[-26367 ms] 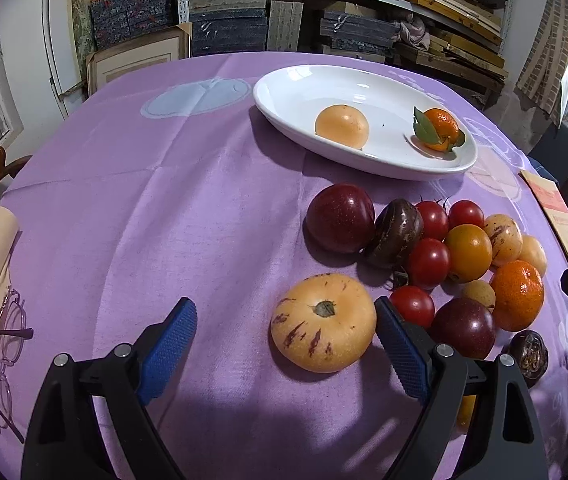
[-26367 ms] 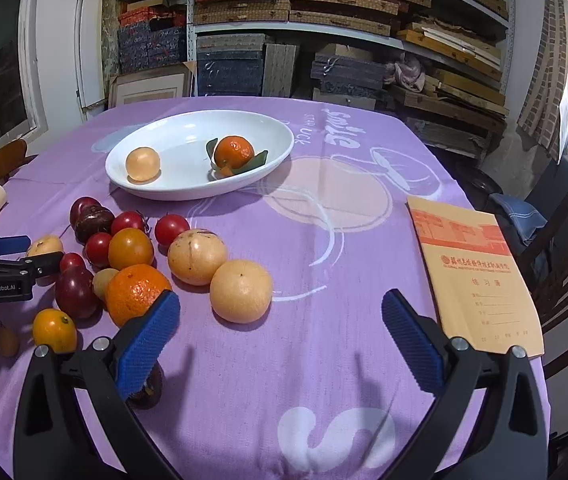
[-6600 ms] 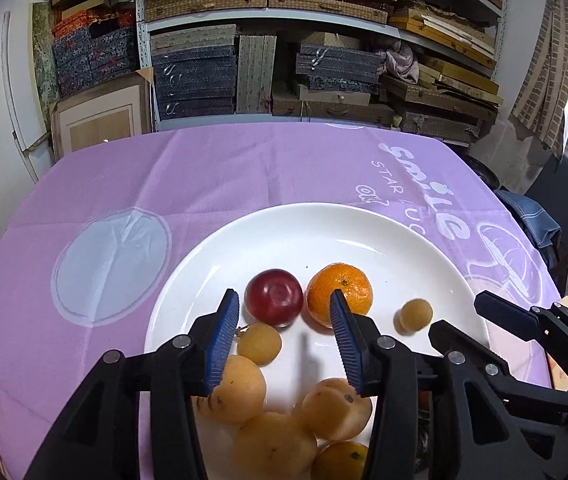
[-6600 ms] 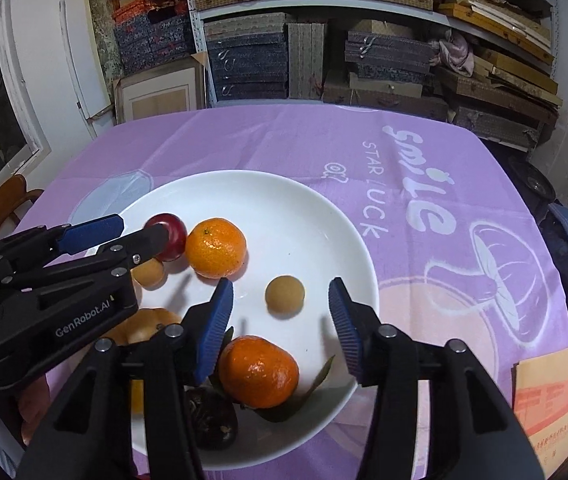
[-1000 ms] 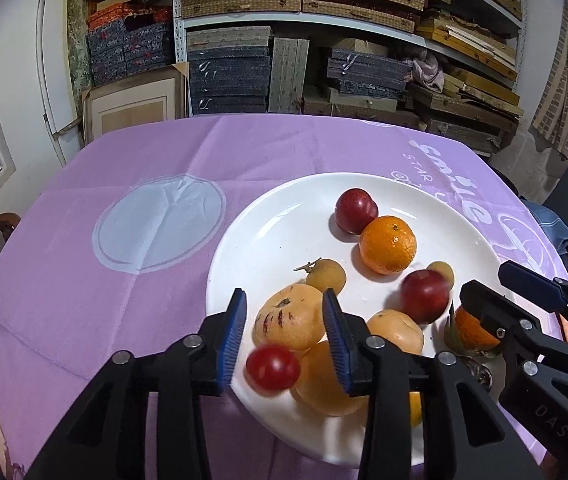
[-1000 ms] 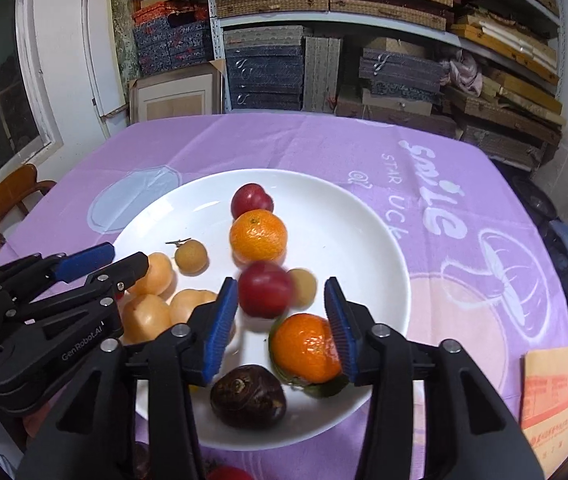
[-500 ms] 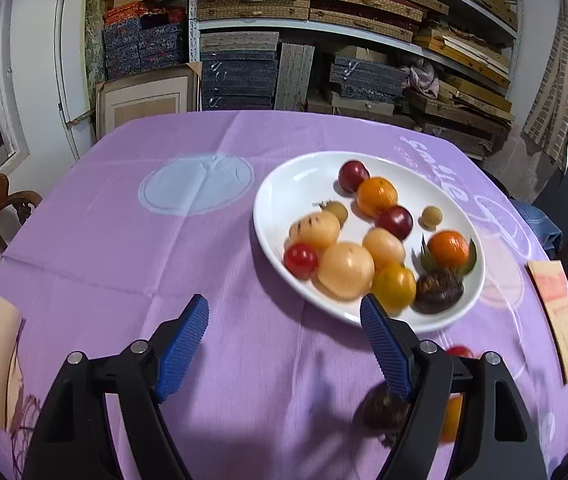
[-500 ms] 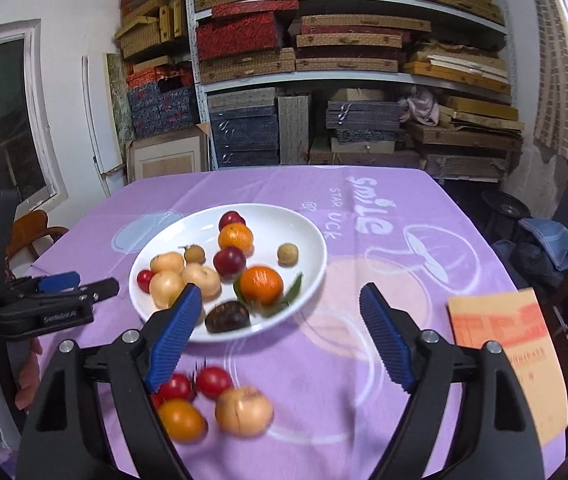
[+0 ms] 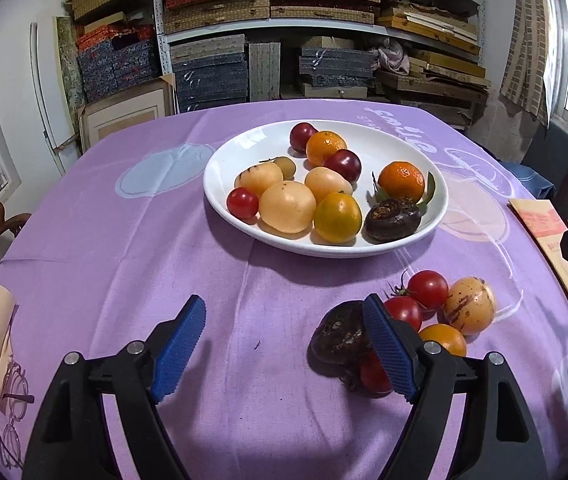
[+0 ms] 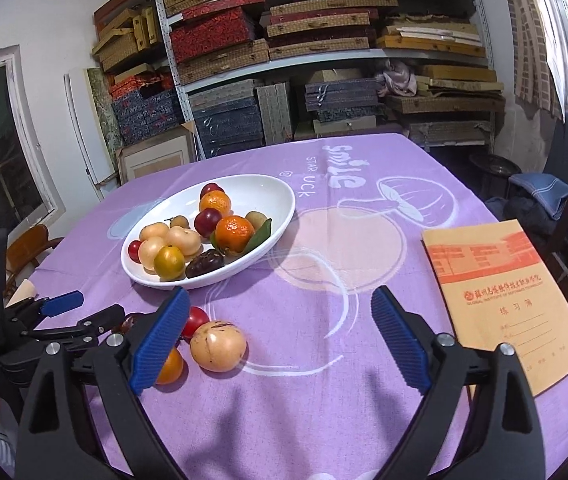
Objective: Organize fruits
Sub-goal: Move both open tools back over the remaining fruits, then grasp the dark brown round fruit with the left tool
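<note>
Both tongs opening over bare purple tablecloth.

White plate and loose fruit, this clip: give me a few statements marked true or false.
1. The white plate holds an orange on green leaves. True.
2. All fruit is on the plate. False: several pieces, including a pale streaked fruit, lie on the purple cloth.
3. The left gripper holds a tomato. False: its opening jaws are empty.
4. A yellow-brown booklet lies on the cloth. True.
</note>
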